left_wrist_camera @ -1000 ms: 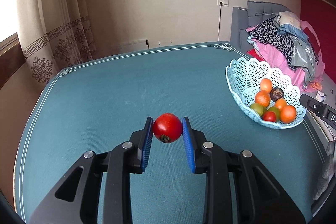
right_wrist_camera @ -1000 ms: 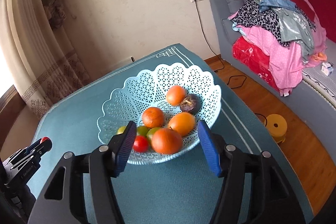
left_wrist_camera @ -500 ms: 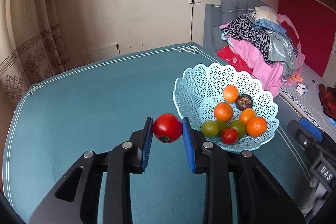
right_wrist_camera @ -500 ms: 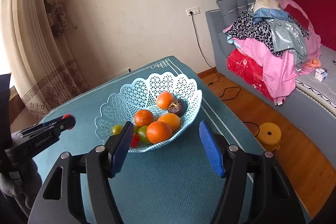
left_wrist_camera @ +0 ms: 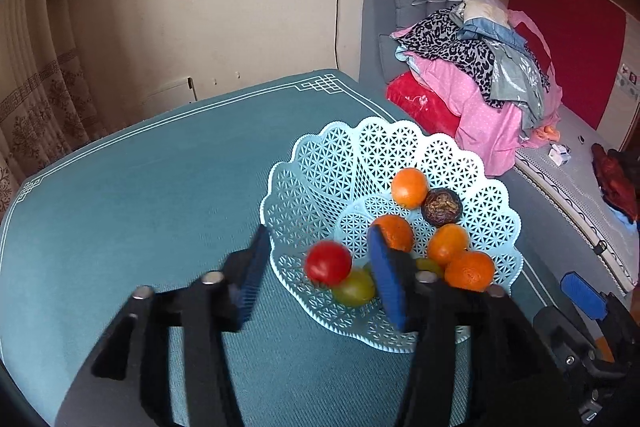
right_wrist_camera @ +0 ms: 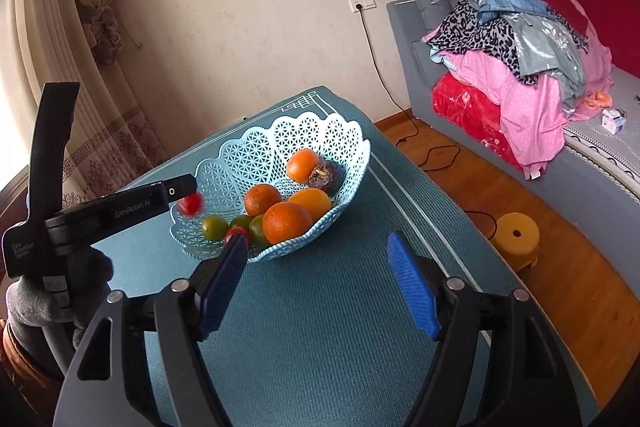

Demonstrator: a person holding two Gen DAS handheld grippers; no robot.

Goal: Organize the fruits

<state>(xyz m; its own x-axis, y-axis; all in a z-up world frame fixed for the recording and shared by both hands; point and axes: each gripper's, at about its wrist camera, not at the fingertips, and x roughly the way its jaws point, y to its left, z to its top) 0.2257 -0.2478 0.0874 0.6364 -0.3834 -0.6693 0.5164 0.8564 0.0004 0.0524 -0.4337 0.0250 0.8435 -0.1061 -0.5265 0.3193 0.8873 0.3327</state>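
A pale blue lattice basket (left_wrist_camera: 340, 163) (right_wrist_camera: 256, 155) stands on the teal table, holding several oranges, green fruits, a small red fruit and a dark passion fruit (left_wrist_camera: 441, 206). My left gripper (left_wrist_camera: 316, 273) hangs over the basket's near left rim with its jaws opening. A red tomato (left_wrist_camera: 328, 263) (right_wrist_camera: 191, 203) is loose in the gap, blurred, touching neither pad. My right gripper (right_wrist_camera: 316, 277) sits over bare cloth in front of the basket, jaws opening, nothing between them. The left gripper's tip (right_wrist_camera: 176, 189) shows in the right wrist view.
The teal tablecloth (left_wrist_camera: 140, 187) spreads left of the basket. A grey sofa with piled clothes (left_wrist_camera: 472, 67) stands right of the table. A yellow stool (right_wrist_camera: 516, 237) and a cable lie on the wooden floor. A grey-gloved hand (right_wrist_camera: 48, 299) holds the left gripper.
My left gripper carried the tomato rightward over the basket rim, then opened and let it go. My right gripper widened and drew back a little from the basket.
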